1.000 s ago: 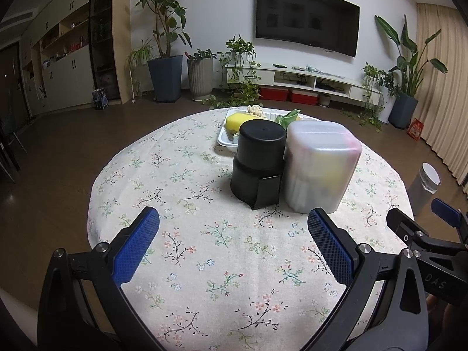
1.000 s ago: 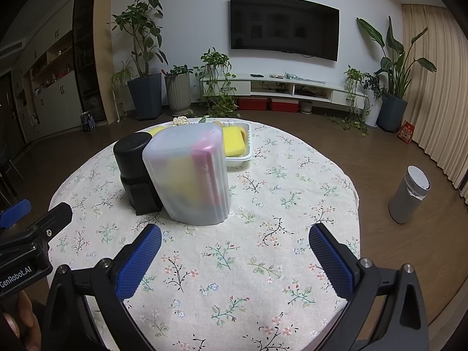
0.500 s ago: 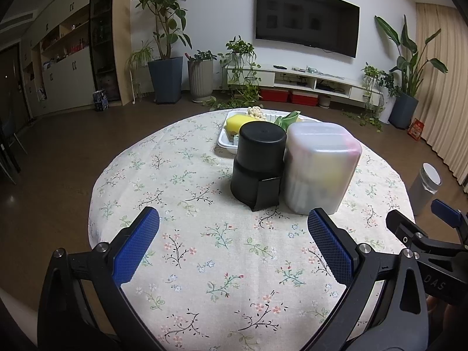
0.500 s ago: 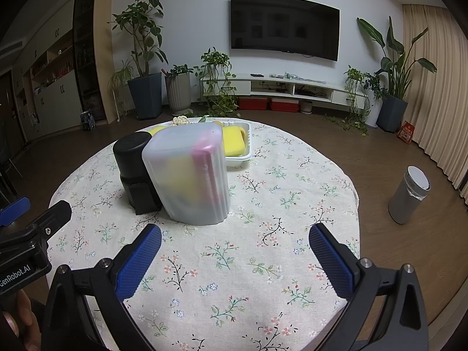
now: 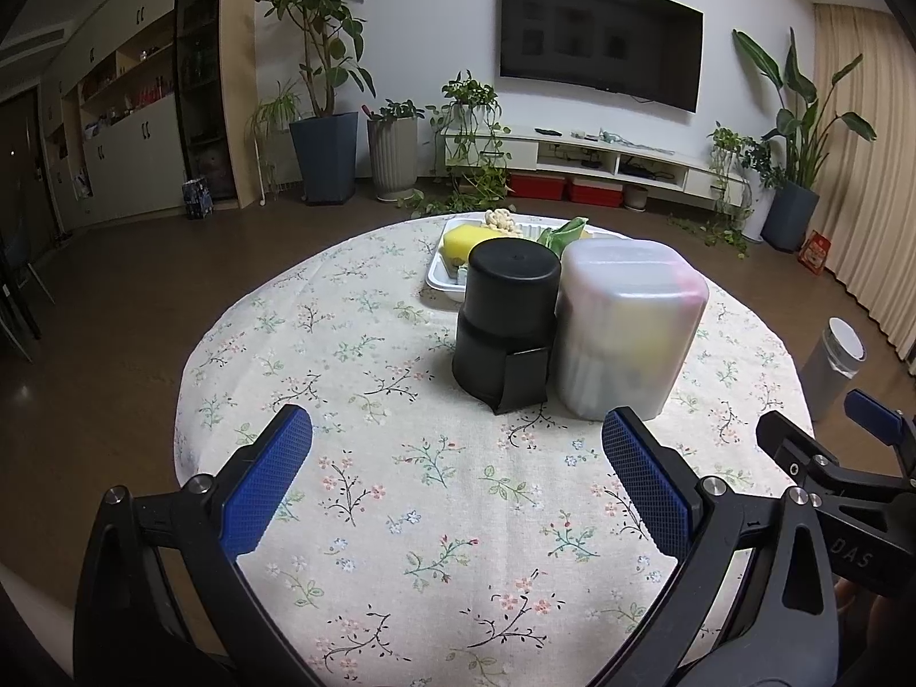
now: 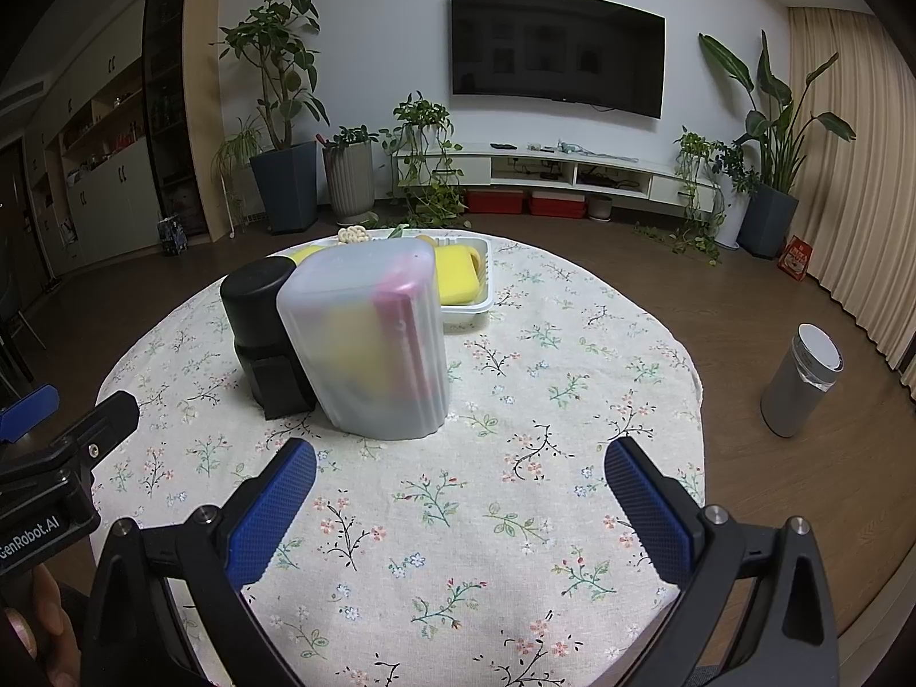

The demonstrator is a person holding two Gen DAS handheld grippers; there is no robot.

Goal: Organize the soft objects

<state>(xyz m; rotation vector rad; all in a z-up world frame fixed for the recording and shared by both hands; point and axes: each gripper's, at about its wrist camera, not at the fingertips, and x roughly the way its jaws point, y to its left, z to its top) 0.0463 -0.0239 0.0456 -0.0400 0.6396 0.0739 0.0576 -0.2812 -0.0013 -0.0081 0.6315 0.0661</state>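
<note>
Sponges [image 6: 455, 283] sit in the white tray [image 6: 486, 292] at the table's far side, behind the frosted bin [image 6: 372, 338] and black cup [image 5: 506, 320], dead ahead of both wide-open, empty grippers, right gripper [image 6: 458, 492] likely nearer than left gripper [image 5: 458, 475].

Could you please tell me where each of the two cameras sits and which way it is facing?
Left wrist: rides on the left gripper, over the near table edge, facing the TV wall; its open blue fingers show, and the right gripper at right.
Right wrist: rides on the right gripper, facing the same way; its open fingers show, the left gripper and part of a hand at left.
Shared: floral tablecloth, black container, frosted container, white tray, yellow sponge.
</note>
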